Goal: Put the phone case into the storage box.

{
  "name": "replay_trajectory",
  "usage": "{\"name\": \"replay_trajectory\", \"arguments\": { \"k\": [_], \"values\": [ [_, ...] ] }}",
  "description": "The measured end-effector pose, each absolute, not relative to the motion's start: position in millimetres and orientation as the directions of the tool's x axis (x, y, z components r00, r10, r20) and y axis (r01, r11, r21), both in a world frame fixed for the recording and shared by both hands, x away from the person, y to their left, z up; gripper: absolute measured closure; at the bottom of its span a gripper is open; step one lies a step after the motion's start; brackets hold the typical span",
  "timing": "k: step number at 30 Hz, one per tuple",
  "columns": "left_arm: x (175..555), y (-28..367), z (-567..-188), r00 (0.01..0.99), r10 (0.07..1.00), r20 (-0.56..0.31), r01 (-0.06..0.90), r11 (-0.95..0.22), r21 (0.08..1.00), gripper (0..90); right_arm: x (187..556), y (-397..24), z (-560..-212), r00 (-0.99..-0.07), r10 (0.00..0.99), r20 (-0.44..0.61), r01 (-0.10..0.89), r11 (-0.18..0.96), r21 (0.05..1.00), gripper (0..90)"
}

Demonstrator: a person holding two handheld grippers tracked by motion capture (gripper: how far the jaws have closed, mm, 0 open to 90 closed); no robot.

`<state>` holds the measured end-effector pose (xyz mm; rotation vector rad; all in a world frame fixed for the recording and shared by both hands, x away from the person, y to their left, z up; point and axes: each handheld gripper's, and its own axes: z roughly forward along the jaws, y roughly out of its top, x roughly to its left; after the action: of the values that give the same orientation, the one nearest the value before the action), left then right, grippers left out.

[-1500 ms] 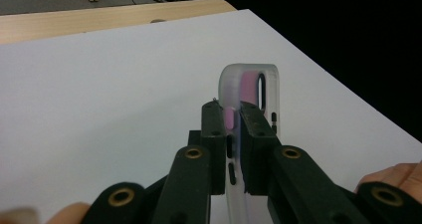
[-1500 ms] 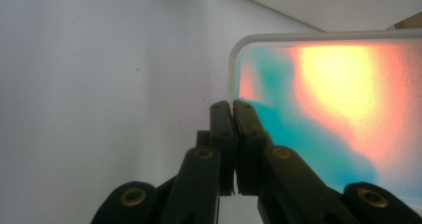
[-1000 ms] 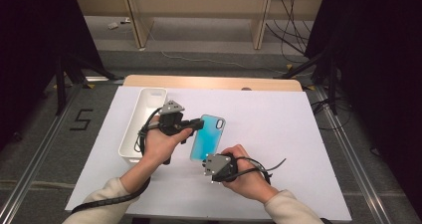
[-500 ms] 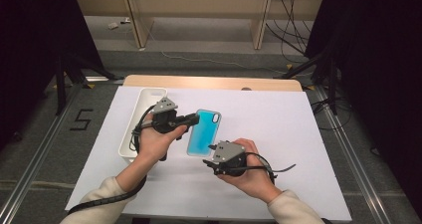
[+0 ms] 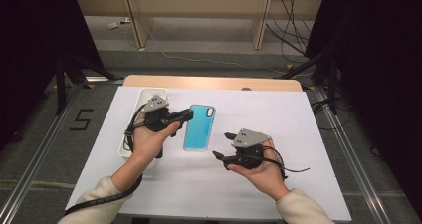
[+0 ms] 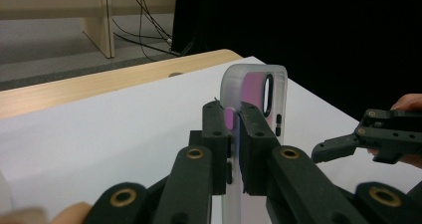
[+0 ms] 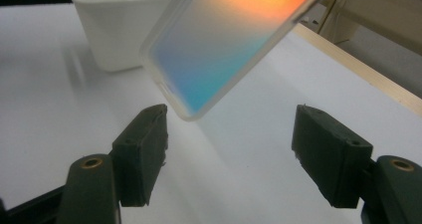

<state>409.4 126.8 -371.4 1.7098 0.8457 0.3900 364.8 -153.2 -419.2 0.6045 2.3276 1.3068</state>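
At the left of the table (image 5: pixel 308 134), a white bin (image 5: pixel 142 97) stands along the sheet's edge, and nothing can be seen in it from the high view. Just right of it the left gripper (image 5: pixel 185 115) is clamped on one long edge of the phone case (image 5: pixel 199 127); its own view shows both pads (image 6: pixel 254 134) squeezing the case's side wall (image 6: pixel 234 129). So the case is lifted clear of the table, held by that one side only, in the middle of the sheet between the two hands.

Farther right, the right gripper (image 5: pixel 223 144) has just been opening: its jaws stand wide apart with nothing between them, and the case's bottom end (image 7: pixel 209 59) hangs apart from them, beyond the tips.

By my reading the handover to the left gripper is made; wherever the case is bound, perhaps the bin, is left to do.

The case's long axis runs away from the person, camera hole (image 5: pixel 210 111) at the far end, blue face up and tipped somewhat.
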Motion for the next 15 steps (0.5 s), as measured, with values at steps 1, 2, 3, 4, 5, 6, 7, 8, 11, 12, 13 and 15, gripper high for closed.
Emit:
{"name": "replay_trajectory", "arguments": {
  "k": [1, 2, 3, 4, 5, 6, 7, 8, 11, 12, 13, 15],
  "values": [
    [410, 128, -371, 0.689, 0.708, -0.155, 0.33, -0.116, 0.937, 82.9, 365, -155, -420, -0.822, 0.556, -0.123, 0.176, 0.454, 0.874, 30.6],
    [409, 129, -371, 0.686, 0.71, -0.159, 0.333, -0.112, 0.936, 82.9, 366, -157, -419, -0.82, 0.561, -0.113, 0.186, 0.449, 0.874, 29.9],
    [408, 129, -371, 0.676, 0.714, -0.18, 0.347, -0.093, 0.933, 82.9, 366, -159, -419, -0.817, 0.566, -0.111, 0.187, 0.443, 0.877, 29.6],
    [408, 129, -371, 0.671, 0.716, -0.194, 0.356, -0.082, 0.931, 82.8, 366, -161, -419, -0.814, 0.571, -0.107, 0.19, 0.436, 0.88, 29.3],
    [409, 131, -370, 0.678, 0.716, -0.168, 0.337, -0.1, 0.936, 82.9, 366, -163, -419, -0.81, 0.577, -0.106, 0.193, 0.434, 0.88, 28.9],
    [410, 132, -370, 0.683, 0.714, -0.155, 0.326, -0.108, 0.939, 82.9, 366, -165, -419, -0.807, 0.581, -0.101, 0.197, 0.427, 0.883, 28.5],
    [410, 133, -369, 0.685, 0.713, -0.15, 0.321, -0.111, 0.941, 82.9, 366, -167, -419, -0.805, 0.585, -0.099, 0.197, 0.421, 0.885, 28.4],
    [410, 134, -369, 0.686, 0.713, -0.143, 0.316, -0.115, 0.942, 82.8, 366, -169, -419, -0.802, 0.59, -0.094, 0.202, 0.416, 0.887, 28.4],
    [410, 135, -367, 0.684, 0.715, -0.142, 0.312, -0.111, 0.944, 82.9, 366, -174, -419, -0.797, 0.599, -0.078, 0.209, 0.395, 0.894, 28.7],
    [405, 131, -367, 0.652, 0.723, -0.229, 0.37, -0.04, 0.928, 82.9, 365, -176, -419, -0.792, 0.605, -0.078, 0.207, 0.388, 0.898, 28.7],
    [409, 135, -366, 0.68, 0.715, -0.163, 0.323, -0.092, 0.942, 82.8, 365, -178, -419, -0.793, 0.605, -0.073, 0.218, 0.393, 0.894, 28.8],
    [409, 137, -365, 0.68, 0.718, -0.148, 0.31, -0.1, 0.945, 82.8, 364, -180, -419, -0.785, 0.616, -0.063, 0.22, 0.373, 0.901, 28.7]
  ]
}}
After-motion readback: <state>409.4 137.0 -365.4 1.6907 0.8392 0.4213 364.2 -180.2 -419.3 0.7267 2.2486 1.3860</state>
